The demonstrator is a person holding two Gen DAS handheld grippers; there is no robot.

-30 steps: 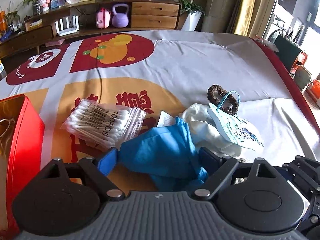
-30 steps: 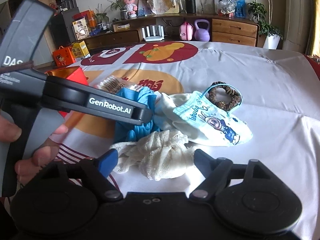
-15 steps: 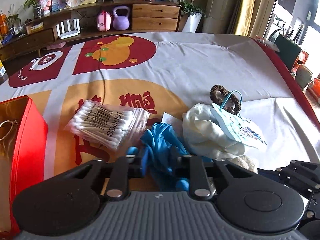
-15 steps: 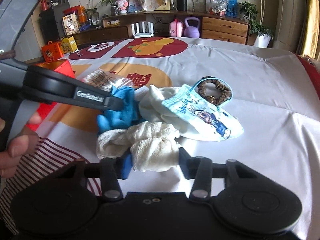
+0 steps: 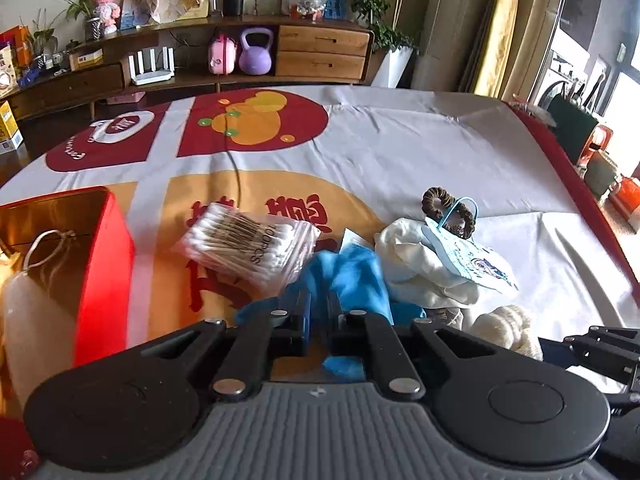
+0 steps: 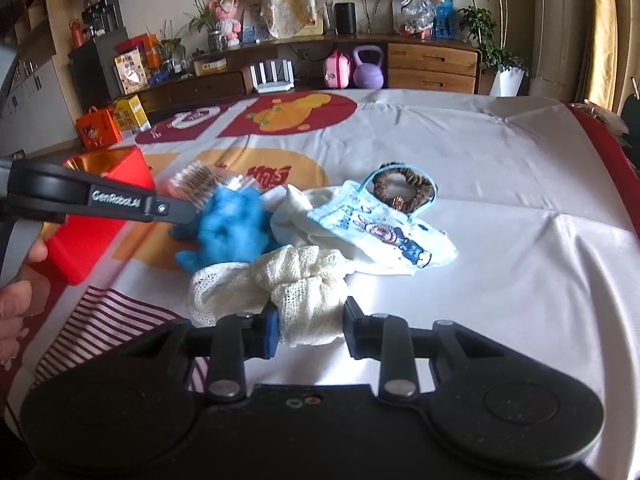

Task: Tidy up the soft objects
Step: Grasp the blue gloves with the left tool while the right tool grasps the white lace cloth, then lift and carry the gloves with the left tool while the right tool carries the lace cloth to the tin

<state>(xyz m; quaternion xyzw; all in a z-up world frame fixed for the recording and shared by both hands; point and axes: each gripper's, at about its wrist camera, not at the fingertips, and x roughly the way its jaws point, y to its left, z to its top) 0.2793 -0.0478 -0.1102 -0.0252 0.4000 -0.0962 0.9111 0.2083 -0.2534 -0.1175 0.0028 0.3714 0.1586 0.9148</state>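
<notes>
My left gripper (image 5: 318, 312) is clenched on the blue cloth (image 5: 352, 276); my right gripper (image 6: 308, 326) is closing on the cream knit (image 6: 296, 280). Both lie on the worktop (image 6: 480, 152). I should lift slowly toward the red box (image 5: 104, 264).

Bright daylight from the right, through the window (image 5: 624, 92) past the yellow curtain (image 6: 600, 32). Soft glare on the white sheet (image 6: 500, 184); short shadows under the cream knit cloth (image 6: 304, 280). Strong fisheye bending at the edges, the shelf (image 5: 240, 28) curved. Motion blur on the blue glove (image 5: 352, 276) and cotton swab pack (image 5: 248, 240); far room slightly soft.
</notes>
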